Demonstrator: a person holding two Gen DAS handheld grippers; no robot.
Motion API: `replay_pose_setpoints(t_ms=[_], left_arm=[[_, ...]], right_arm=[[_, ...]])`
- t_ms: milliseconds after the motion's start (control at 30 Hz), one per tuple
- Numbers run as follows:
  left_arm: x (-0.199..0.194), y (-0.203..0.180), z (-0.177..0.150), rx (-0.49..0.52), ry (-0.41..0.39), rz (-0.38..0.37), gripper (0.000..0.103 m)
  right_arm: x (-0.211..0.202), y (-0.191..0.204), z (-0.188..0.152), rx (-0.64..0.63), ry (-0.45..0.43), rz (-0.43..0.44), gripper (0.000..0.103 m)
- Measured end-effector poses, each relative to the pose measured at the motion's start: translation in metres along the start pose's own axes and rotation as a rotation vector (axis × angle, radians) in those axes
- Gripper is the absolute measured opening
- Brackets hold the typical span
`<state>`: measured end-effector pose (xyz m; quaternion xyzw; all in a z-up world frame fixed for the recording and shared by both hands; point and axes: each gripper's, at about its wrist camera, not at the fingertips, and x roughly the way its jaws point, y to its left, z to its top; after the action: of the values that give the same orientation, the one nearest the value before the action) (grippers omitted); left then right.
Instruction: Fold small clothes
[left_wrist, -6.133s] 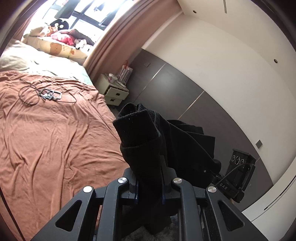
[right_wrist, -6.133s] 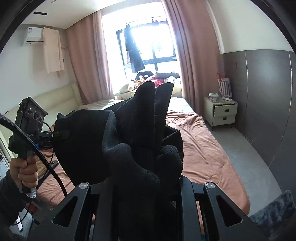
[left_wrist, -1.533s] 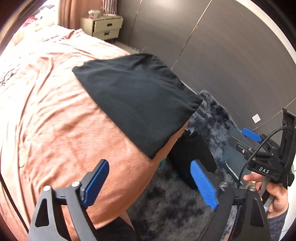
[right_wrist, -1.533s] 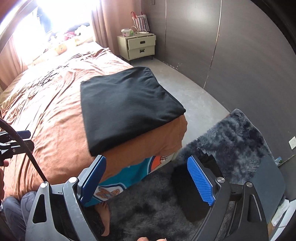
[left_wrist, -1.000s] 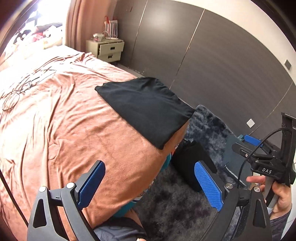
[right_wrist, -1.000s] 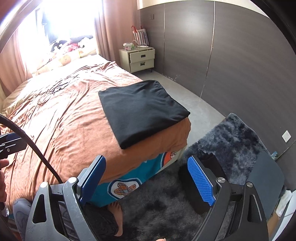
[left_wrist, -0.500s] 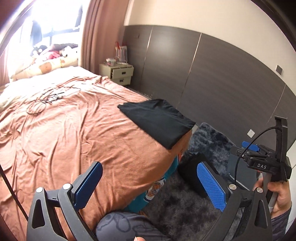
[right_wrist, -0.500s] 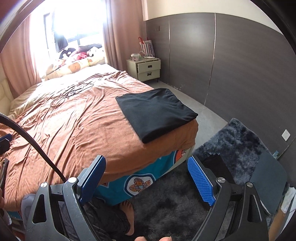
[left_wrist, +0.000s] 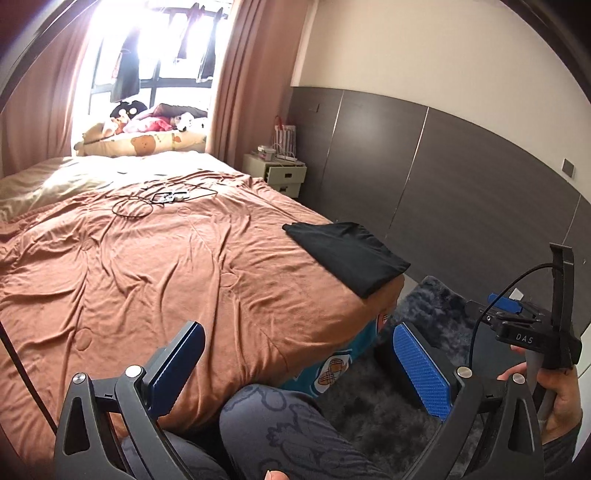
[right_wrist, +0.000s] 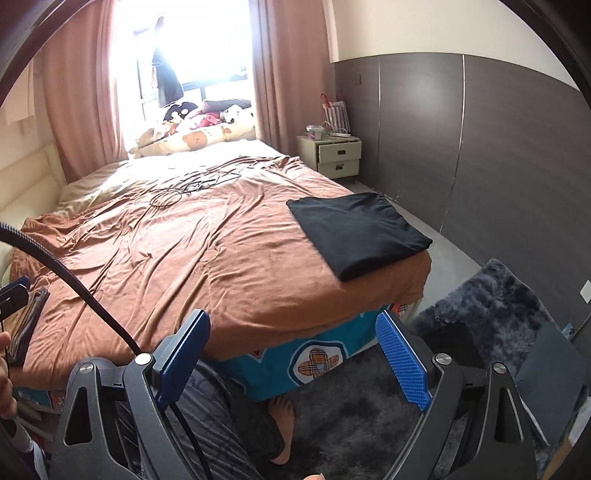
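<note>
A folded black garment (left_wrist: 347, 253) (right_wrist: 356, 229) lies flat on the near right corner of the brown bedspread (left_wrist: 155, 266) (right_wrist: 192, 251). My left gripper (left_wrist: 295, 365) stands open well back from it, over the bed's foot edge, with nothing between its blue pads (left_wrist: 421, 369). My right gripper (right_wrist: 293, 356) is also open and empty, below the bed's edge, its blue pads (right_wrist: 402, 365) wide apart. In the left wrist view a hand (left_wrist: 554, 398) holds the right gripper's handle at the far right.
Thin cables (left_wrist: 155, 197) (right_wrist: 188, 188) lie on the bed's far part. A bedside cabinet (right_wrist: 334, 155) stands by the dark wall panels. A dark shaggy rug (right_wrist: 491, 295) covers the floor at the bed's foot. The person's patterned trouser leg (left_wrist: 280, 424) and bare foot (right_wrist: 282, 417) are close below.
Both grippers have drawn back from the bed and tilted up, so the black garment looks smaller and farther off. Both stay open and empty.
</note>
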<state>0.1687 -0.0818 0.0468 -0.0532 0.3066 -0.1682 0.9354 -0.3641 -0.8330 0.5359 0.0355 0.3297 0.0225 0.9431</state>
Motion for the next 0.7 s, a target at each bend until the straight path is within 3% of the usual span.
replay_pose_setpoints(t_ms=[267, 500, 700], left_arm=[[-0.045, 0.012, -0.033, -0.039, -0.041, 0.063, 0.103], [-0.075, 0.02, -0.06, -0.062, -0.062, 0.113, 0.103], [-0.1, 0.022, -0.08, -0.07, -0.1, 0.155, 0.103]], right_arm=[[-0.021, 0.009, -0.021, -0.001, -0.036, 0.033, 0.091], [-0.033, 0.004, -0.037, 0.032, -0.051, 0.117, 0.091], [-0.036, 0.003, -0.049, 0.012, -0.056, 0.123, 0.091]])
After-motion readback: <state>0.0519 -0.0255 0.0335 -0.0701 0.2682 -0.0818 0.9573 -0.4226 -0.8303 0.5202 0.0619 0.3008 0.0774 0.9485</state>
